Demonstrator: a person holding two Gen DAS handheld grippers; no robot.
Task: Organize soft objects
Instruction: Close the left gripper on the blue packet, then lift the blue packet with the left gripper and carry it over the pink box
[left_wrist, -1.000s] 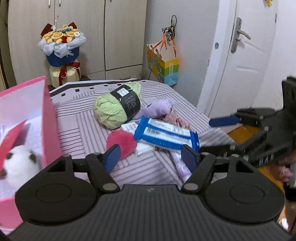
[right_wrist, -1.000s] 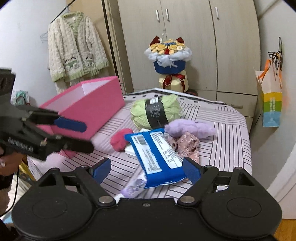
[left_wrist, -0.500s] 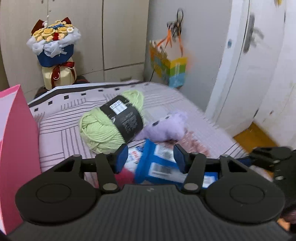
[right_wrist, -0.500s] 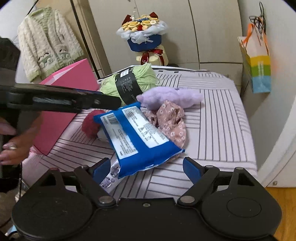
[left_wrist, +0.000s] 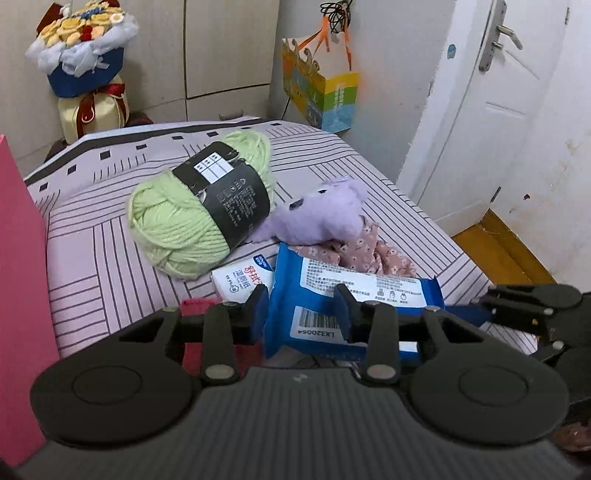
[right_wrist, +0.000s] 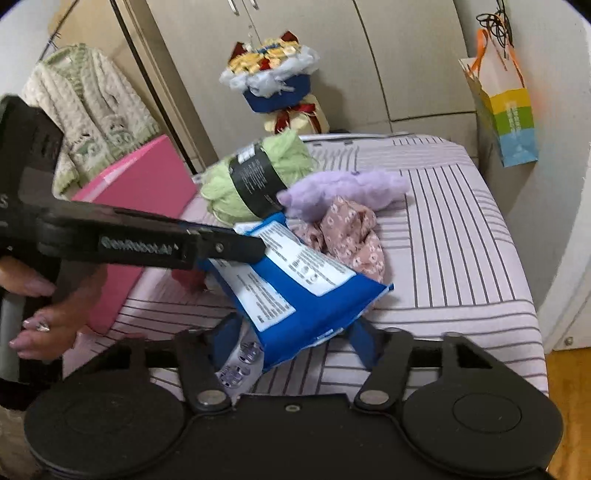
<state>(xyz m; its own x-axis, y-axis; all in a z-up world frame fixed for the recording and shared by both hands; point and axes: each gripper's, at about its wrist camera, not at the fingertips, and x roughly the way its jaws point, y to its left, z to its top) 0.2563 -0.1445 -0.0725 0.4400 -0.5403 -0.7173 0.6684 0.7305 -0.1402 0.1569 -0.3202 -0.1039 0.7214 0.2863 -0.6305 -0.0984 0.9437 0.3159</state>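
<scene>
The glossy blue wipes pack (left_wrist: 354, 295), a flat crinkly pouch, lies between both tongs. The left tongs (left_wrist: 300, 310) have just been closing and pinch its near end. The right tongs (right_wrist: 295, 341) have also been narrowing around its opposite corner, though whether their pads press is hard to tell. Just beyond sit a fuzzy green yarn ball (left_wrist: 199, 218) with a black band, a fluffy lilac plush (left_wrist: 321, 214) and crumpled floral cloth (right_wrist: 351, 236). A pink box (right_wrist: 144, 192) stands left of the left tongs. All rest on a striped bed (right_wrist: 461, 229), wardrobe (right_wrist: 332, 55) behind.
</scene>
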